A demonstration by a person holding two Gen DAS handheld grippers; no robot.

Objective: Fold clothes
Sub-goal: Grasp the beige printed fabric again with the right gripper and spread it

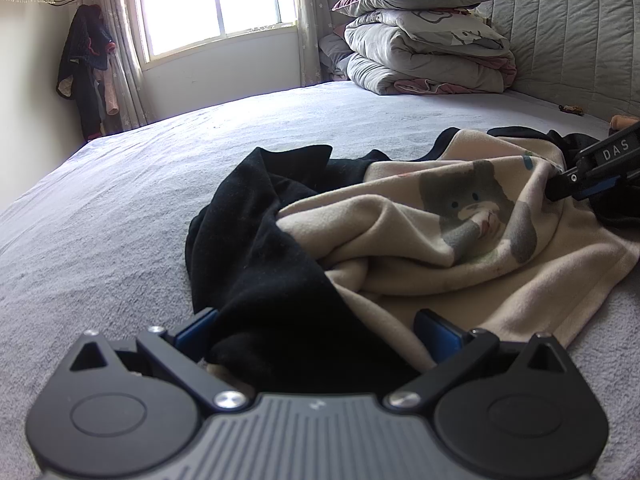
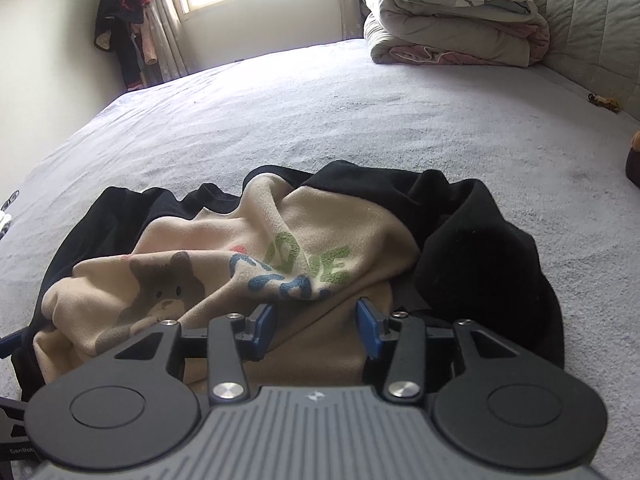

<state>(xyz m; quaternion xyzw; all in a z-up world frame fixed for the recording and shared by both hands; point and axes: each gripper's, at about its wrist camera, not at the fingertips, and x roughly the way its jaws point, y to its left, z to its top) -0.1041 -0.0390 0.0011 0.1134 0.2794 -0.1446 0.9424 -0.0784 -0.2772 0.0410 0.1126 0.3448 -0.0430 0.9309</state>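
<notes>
A crumpled garment, beige with a grey bear print (image 1: 476,212) and black sleeves (image 1: 260,248), lies bunched on the grey bed sheet (image 1: 120,208). My left gripper (image 1: 316,332) is open, its blue-padded fingers either side of the black and beige hem. My right gripper (image 2: 316,320) is open over the beige cloth (image 2: 332,240) just below the green and blue lettering (image 2: 304,268). The right gripper also shows at the right edge of the left wrist view (image 1: 560,188), touching the beige cloth.
A stack of folded quilts and pillows (image 1: 428,40) stands at the far end by the quilted headboard (image 1: 580,32). Clothes hang in the corner by the window (image 1: 86,68). Small objects lie near the headboard (image 2: 604,102).
</notes>
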